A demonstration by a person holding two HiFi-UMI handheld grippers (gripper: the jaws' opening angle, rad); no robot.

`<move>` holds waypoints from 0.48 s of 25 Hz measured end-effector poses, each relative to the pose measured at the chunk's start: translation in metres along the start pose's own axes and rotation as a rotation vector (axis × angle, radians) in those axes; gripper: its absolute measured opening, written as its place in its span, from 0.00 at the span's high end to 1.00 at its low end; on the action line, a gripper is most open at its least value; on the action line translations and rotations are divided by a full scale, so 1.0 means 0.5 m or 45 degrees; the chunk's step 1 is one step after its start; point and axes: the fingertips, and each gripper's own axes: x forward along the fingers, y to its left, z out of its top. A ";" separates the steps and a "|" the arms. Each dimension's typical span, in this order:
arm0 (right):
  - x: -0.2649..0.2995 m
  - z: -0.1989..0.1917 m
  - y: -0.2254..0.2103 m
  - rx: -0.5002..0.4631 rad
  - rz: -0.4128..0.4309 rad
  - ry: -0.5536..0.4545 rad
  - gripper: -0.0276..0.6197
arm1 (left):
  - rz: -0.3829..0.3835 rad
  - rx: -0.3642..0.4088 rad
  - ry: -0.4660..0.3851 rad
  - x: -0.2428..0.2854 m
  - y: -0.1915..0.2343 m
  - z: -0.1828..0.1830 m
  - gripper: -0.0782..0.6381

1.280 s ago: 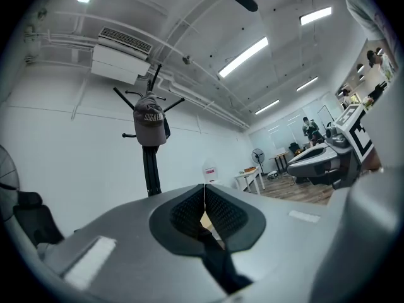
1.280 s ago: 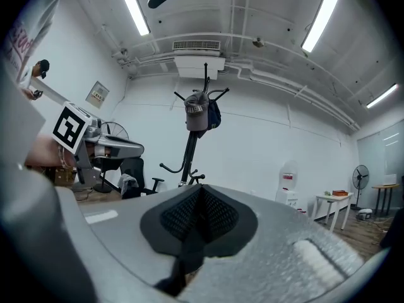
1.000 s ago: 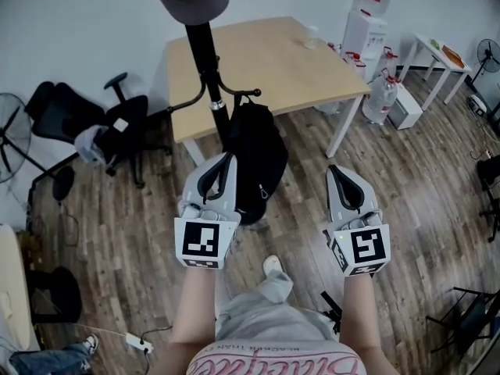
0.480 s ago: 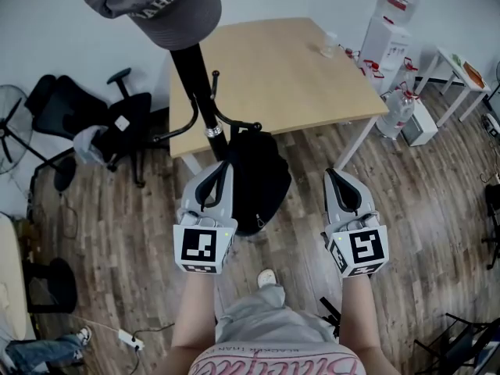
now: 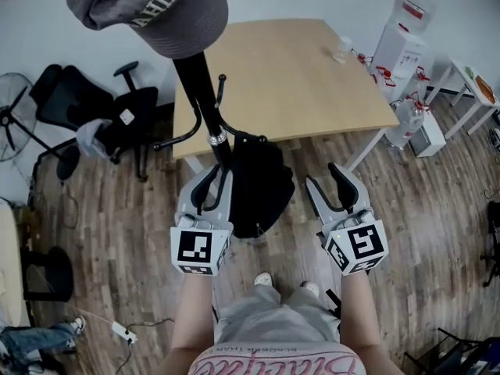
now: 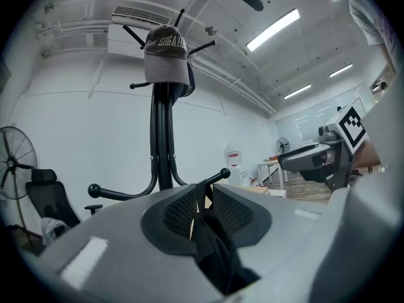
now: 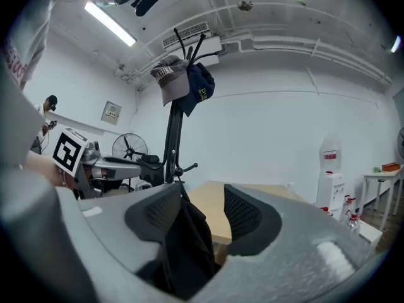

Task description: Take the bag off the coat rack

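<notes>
A black bag (image 5: 258, 182) hangs by its strap from a low hook of the black coat rack (image 5: 205, 100). A grey cap (image 5: 148, 10) tops the rack. My left gripper (image 5: 215, 176) is beside the pole, just left of the bag. Its jaws are opening, with only a narrow gap and nothing pressed between the pads. My right gripper (image 5: 326, 180) is a little right of the bag, its jaws opening wide around air. In the left gripper view the bag (image 6: 213, 251) shows through the gap beyond the pads. In the right gripper view the bag (image 7: 186, 245) hangs ahead, apart from the pads.
A wooden table (image 5: 289, 69) stands right behind the rack. Black office chairs (image 5: 117, 123) and a fan (image 5: 12, 119) are at the left. A water dispenser (image 5: 402, 37) and a white side table (image 5: 469, 84) are at the right. A power strip (image 5: 121, 333) lies on the floor.
Both grippers' jaws have parted, the right one more than the left. The rack and bag have come closer in the head view.
</notes>
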 end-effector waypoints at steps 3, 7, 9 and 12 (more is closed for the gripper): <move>0.016 -0.011 0.008 0.002 0.073 0.012 0.55 | 0.022 -0.023 0.008 -0.001 0.001 -0.005 0.68; 0.045 -0.020 0.006 0.005 0.155 0.021 0.41 | 0.084 -0.053 0.022 0.000 0.007 -0.009 0.52; 0.059 -0.024 0.001 -0.004 0.195 0.023 0.38 | 0.132 -0.063 0.029 0.002 0.011 -0.011 0.46; 0.079 -0.033 -0.004 -0.029 0.291 0.035 0.38 | 0.210 -0.079 0.043 0.005 0.013 -0.015 0.38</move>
